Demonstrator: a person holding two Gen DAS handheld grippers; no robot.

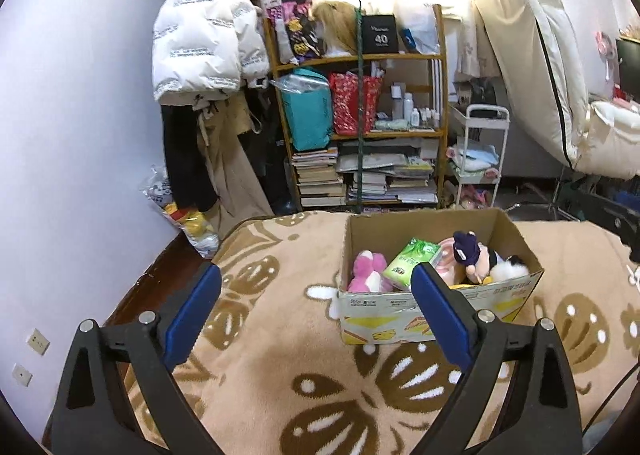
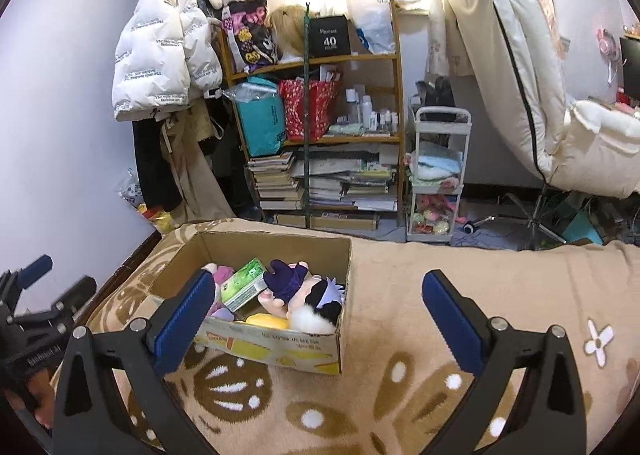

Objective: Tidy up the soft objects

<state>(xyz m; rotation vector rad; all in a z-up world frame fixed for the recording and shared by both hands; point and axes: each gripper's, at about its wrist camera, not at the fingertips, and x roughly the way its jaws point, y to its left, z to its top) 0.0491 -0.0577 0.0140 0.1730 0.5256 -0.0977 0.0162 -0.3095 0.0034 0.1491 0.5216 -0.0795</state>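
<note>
A cardboard box [image 1: 432,307] [image 2: 276,343] stands on a beige patterned blanket [image 1: 288,367] [image 2: 420,295]. Inside lie a pink plush [image 1: 366,271] [image 2: 222,275], a green tissue pack [image 1: 410,261] [image 2: 244,283], a doll with a dark blue hat [image 1: 466,251] [image 2: 286,281], a black-and-white plush [image 1: 506,267] [image 2: 320,307] and a yellow soft thing [image 2: 266,321]. My left gripper [image 1: 316,275] hangs open, empty, in front of the box's left side. My right gripper [image 2: 318,287] is open and empty, its left finger [image 2: 184,319] overlapping the box. The left gripper [image 2: 36,295] shows at the right wrist view's left edge.
Behind the bed stand a crowded wooden shelf [image 1: 360,115] [image 2: 316,115], hanging coats [image 1: 200,35] [image 2: 164,47], a small white cart [image 1: 478,159] [image 2: 438,175] and a pale padded chair [image 1: 560,75] [image 2: 540,95]. A bag of toys [image 1: 188,215] lies on the floor by the wall.
</note>
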